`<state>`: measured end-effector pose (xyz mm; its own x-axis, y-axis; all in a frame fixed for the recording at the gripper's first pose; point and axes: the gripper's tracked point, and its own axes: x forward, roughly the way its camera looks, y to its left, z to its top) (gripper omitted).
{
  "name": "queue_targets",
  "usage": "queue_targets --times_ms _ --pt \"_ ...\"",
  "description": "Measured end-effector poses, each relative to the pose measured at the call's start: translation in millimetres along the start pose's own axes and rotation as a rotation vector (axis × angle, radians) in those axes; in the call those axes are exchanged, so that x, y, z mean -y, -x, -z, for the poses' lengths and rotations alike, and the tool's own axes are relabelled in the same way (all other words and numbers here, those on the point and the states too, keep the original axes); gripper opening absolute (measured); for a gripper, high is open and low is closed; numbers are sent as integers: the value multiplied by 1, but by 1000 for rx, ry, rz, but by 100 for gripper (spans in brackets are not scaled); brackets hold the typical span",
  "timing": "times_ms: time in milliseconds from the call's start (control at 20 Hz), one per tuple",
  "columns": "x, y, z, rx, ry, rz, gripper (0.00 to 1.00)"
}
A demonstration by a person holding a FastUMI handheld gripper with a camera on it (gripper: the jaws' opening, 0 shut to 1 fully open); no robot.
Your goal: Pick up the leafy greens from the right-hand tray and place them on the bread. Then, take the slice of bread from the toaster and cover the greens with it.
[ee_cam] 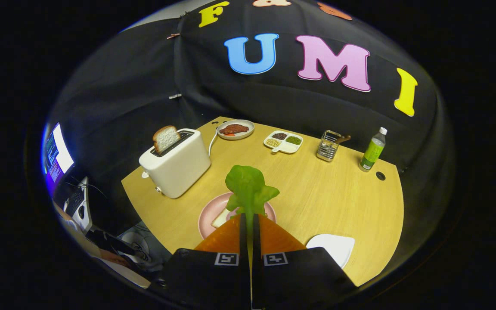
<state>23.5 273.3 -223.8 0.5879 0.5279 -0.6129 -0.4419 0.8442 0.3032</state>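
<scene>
Black cloth walls enclose a booth whose wooden table carries every item of the task. Largest on it is the white toaster, standing toward the left, with one slice of bread upright in its slot and not yet taken. Nearer the fingers lies the pink plate, on which a pale corner of the lower bread shows just beside the left finger. A white tray, the right-hand one, sits to the right of the fingers with no greens on its visible part. Beyond these, along the far edge, stand a plate of meat, a divided dish, a metal rack and a green bottle. The tool is pressed together on the stem of the leafy greens, whose leaves stand up just ahead of the fingertips, over the pink plate. Judged from this arrangement, the pick-up is complete; releasing the greens onto the lower bread, then fetching and laying the toaster slice, all remain.
</scene>
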Motion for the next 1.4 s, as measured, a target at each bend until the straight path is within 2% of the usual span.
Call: queue_targets --times_ms 400,550,750,800,850,1050,1250,1400 --pt "-27 -55 20 -109 -21 30 6" --pt "-38 -73 24 -135 -38 15 6" --pt "-27 -91 29 -152 -28 66 15" --pt "-25 -95 31 -159 -25 73 23" --pt "-22 -98 35 -166 -17 78 25" --pt "-26 -87 24 -136 -12 71 100" --pt "-43 -65 -15 16 -17 53 100" --pt "-59 -36 -62 190 12 53 100"
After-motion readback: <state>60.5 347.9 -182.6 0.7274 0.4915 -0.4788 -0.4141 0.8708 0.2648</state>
